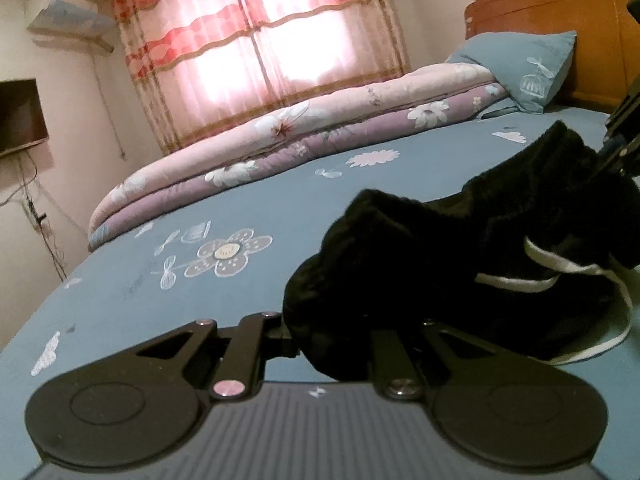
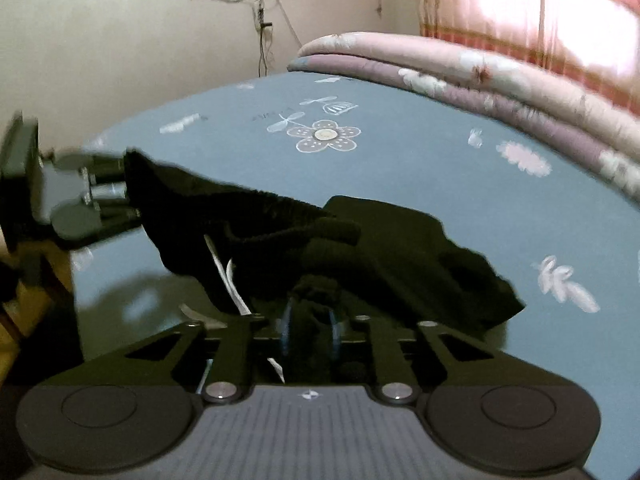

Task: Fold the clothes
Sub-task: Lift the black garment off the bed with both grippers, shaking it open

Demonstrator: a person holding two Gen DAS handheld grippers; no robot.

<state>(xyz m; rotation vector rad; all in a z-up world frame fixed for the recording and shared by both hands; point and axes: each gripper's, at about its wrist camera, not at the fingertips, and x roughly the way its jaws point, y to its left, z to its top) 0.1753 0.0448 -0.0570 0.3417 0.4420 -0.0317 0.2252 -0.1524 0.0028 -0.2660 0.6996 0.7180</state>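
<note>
A black fleecy garment (image 1: 440,260) with a white drawstring (image 1: 516,282) is bunched up and hangs between both grippers, just over the blue flowered bed sheet (image 1: 200,292). My left gripper (image 1: 332,332) is shut on one end, its fingertips buried in the cloth. In the right wrist view that left gripper (image 2: 124,196) holds the garment (image 2: 400,248) at the far left edge. My right gripper (image 2: 312,320) has a bunch of black cloth pinched between its blue pads (image 2: 287,330). The right gripper (image 1: 604,156) also shows at the garment's far right end.
A folded pink and purple floral quilt (image 1: 280,132) lies along the far side of the bed. A blue pillow (image 1: 520,64) leans on the wooden headboard (image 1: 560,4). A curtained window (image 1: 260,40) and a wall television (image 1: 18,116) lie beyond. Bare sheet (image 2: 440,160) stretches ahead of the garment.
</note>
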